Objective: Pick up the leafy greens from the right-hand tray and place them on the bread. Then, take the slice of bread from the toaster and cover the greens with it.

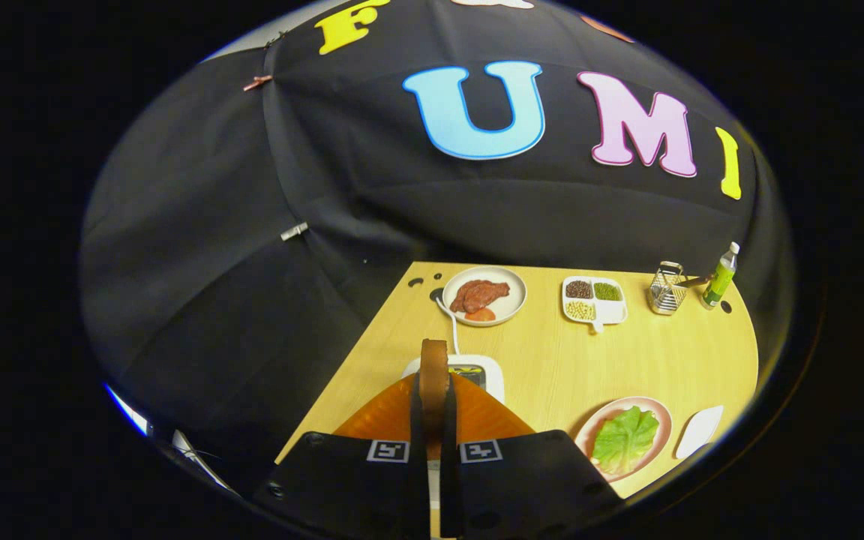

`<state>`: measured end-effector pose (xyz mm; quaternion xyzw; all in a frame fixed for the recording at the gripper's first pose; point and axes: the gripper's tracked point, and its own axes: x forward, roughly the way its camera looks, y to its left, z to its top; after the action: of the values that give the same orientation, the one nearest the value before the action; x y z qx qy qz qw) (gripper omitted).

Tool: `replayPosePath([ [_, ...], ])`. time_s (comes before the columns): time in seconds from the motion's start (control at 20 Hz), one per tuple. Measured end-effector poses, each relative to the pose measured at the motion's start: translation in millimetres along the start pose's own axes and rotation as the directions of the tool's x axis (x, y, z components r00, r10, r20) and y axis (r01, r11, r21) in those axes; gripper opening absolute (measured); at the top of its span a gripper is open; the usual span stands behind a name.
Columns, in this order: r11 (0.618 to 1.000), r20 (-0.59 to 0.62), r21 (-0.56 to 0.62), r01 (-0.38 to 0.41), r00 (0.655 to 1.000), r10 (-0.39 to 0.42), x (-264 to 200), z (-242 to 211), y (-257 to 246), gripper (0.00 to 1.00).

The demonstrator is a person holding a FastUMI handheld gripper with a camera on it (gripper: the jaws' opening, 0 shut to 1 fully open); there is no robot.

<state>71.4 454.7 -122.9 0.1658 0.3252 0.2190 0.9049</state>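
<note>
Gripper (432,420) fingers pinch an upright bread slice (433,375) between them, above the white toaster (488,375). Leafy greens (625,439) lie on a pink plate (661,416) to the right. No writing is legible on the green bottle (720,281).

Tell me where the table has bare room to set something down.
The widest bare wood lies between the divided bean tray and the plate of greens. A smaller patch sits between that plate and the grater. It is crowded near the toaster, where the hand-held gripper is shut on the bread slice, and along the back row with the meat plate.
</note>
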Motion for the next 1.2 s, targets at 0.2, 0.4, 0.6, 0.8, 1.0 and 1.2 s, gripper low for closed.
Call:
replayPosePath([
  [0.2, 0.998, 0.059, 0.012, 0.061, 0.996, -0.062, -36, 27, -56, 0.10],
  [0.4, 0.985, 0.075, 0.031, 0.170, 0.982, -0.172, -64, 25, -130, 0.10],
  [0.6, 0.963, 0.022, 0.075, 0.258, 0.965, -0.260, -77, -7, -191, 0.10],
  [0.8, 0.946, -0.023, 0.090, 0.311, 0.950, -0.310, -76, -43, -232, 0.10],
  [1.0, 0.953, -0.079, 0.107, 0.283, 0.958, -0.276, -54, -81, -244, 0.10],
  [1.2, 0.948, -0.119, 0.183, 0.258, 0.964, -0.239, -29, -107, -244, 0.10],
])
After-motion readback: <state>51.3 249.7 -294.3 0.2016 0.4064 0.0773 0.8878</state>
